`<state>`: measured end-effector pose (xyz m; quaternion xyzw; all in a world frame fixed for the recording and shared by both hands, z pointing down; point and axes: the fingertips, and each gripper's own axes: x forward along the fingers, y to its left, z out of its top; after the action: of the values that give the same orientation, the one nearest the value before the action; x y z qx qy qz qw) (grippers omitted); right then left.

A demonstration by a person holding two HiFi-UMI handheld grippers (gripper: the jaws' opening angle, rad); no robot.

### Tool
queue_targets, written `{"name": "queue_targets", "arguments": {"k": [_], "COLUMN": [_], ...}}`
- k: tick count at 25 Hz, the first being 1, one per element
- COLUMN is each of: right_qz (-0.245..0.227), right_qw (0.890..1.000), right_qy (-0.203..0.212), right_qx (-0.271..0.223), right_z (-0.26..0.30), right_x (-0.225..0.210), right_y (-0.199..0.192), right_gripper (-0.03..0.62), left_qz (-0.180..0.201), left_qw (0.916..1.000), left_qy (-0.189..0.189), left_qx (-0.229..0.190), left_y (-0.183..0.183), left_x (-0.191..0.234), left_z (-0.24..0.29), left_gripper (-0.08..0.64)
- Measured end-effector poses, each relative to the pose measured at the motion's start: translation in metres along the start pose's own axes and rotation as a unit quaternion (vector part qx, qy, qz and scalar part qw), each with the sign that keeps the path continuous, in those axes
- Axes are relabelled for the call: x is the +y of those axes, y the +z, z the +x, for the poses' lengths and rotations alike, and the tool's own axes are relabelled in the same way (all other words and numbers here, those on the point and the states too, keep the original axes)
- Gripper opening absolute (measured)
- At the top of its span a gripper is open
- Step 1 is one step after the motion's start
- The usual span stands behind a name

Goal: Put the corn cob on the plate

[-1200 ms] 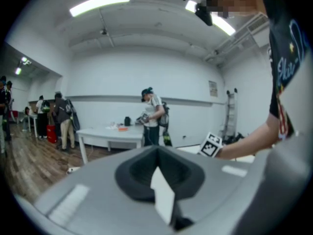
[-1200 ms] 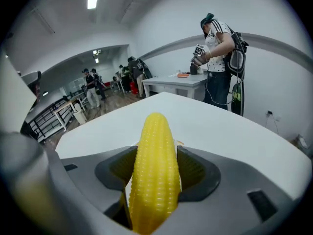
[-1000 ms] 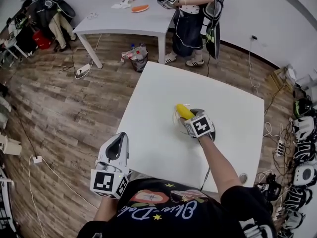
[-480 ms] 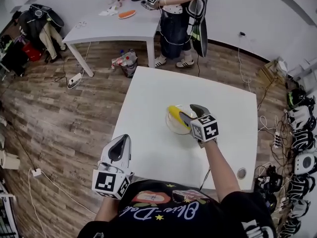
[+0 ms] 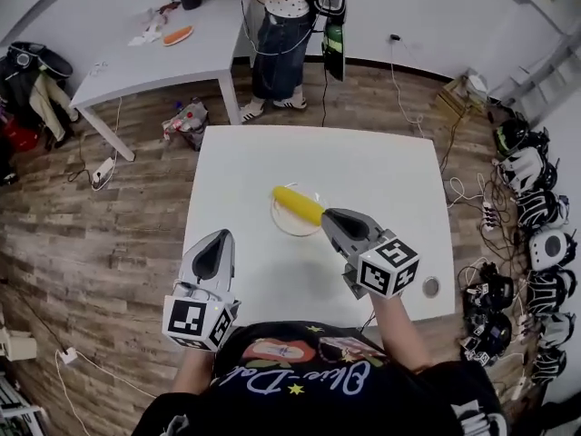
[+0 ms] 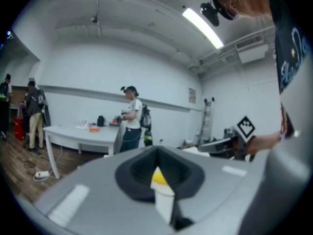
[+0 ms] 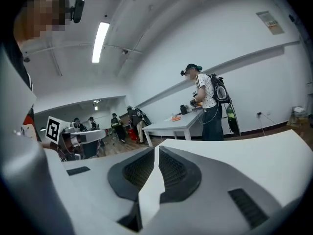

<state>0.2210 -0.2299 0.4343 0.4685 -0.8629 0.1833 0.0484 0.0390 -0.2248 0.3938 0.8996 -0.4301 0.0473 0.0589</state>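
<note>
Two closed, empty tools — left tool near the surface edge, right tool near the corn cob lying on the plate

White table — I log one clear plate on it, just ahead of the jaws of my right gripper; round grommet behind them.
</note>
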Motion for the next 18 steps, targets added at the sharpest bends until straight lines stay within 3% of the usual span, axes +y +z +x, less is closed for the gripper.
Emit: {"name": "queue_targets", "arguments": {"k": [7,18], "right_qz": [-0.014,-0.022], "right_qw": [0.999,0.999], "right_qy": [-0.021,-0.018], "right_qx": [-0.028,-0.039], "right_z": [-0.021,-0.023], "right_x": [0.000,0.008], "right_y": [0.018,0.025], "right_gripper": [0.031,0.029], "left_qz": [0.005,0.002], "left_qw": [0.9993,0.9997], "left_qy": [-0.035,-0.026], "left_qx": [-0.007,0.001], "left_y": [0.006,0.002], "left_x": [-0.018,-0.014], "left_z": [0.026,0.022], "left_gripper": [-0.006,-0.006]}}
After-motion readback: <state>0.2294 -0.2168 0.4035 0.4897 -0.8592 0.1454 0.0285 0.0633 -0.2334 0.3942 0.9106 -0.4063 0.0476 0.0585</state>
